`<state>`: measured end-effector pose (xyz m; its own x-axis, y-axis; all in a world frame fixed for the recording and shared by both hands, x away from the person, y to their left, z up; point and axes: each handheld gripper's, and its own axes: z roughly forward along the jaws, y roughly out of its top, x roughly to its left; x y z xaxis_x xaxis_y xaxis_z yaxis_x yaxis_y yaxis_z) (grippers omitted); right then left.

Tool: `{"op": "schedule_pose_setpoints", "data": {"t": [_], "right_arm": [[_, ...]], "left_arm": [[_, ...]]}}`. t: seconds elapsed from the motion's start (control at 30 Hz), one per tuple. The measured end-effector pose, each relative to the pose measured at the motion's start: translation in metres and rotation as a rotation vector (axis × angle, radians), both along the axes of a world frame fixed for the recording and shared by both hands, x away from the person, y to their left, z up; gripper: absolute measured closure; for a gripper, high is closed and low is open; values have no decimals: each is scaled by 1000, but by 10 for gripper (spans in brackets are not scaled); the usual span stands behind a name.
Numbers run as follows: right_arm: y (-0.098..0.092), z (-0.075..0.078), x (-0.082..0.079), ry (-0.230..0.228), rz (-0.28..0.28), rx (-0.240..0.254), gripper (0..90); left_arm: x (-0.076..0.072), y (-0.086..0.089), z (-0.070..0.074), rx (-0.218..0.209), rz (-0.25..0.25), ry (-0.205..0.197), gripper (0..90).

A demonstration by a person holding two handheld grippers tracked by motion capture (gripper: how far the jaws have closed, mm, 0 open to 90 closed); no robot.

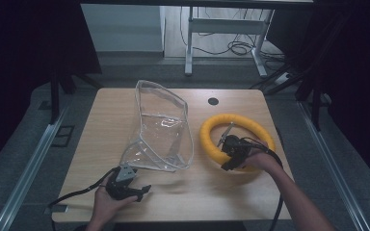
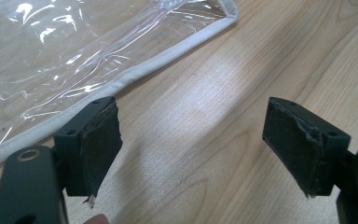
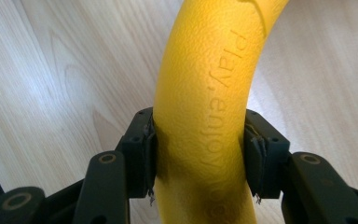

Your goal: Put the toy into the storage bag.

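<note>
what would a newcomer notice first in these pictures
The bright yellow foam ring on the right of the wooden table, with the right gripper shut on its tube. Next, the clear plastic bag with white edging at the table's middle, and the left gripper just short of it, jaws open.

My yellow foam ring (image 1: 237, 139) sits right of centre in the high view, words pressed into its skin, its near arc pinched between my right gripper's (image 3: 200, 154) pads.

One yellow foam ring (image 1: 236, 139), right of frame centre. One clear plastic bag (image 1: 161, 127), at centre. Two claws, lower left (image 1: 144, 192) and right (image 1: 227, 161).
</note>
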<state>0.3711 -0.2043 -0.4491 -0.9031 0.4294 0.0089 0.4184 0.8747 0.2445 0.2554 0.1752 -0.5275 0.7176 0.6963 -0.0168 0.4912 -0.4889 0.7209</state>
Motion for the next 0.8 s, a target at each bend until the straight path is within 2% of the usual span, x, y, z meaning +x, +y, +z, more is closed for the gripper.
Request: {"op": "schedule_pose_setpoints", "data": {"t": [0.13,0.27,0.57,0.8], "right_arm": [[-4,8,2,-6,-25,31,517],[-9,14,2,-12,-44,41,517],[-19,30,3,-58,-78,80,518],[-21,49,3,-91,-91,139,518]], "left_arm": [[0,0,0,2,0,0,190],[0,0,0,2,0,1,191],[1,0,-1,1,0,2,191],[0,0,0,0,0,2,190]]}}
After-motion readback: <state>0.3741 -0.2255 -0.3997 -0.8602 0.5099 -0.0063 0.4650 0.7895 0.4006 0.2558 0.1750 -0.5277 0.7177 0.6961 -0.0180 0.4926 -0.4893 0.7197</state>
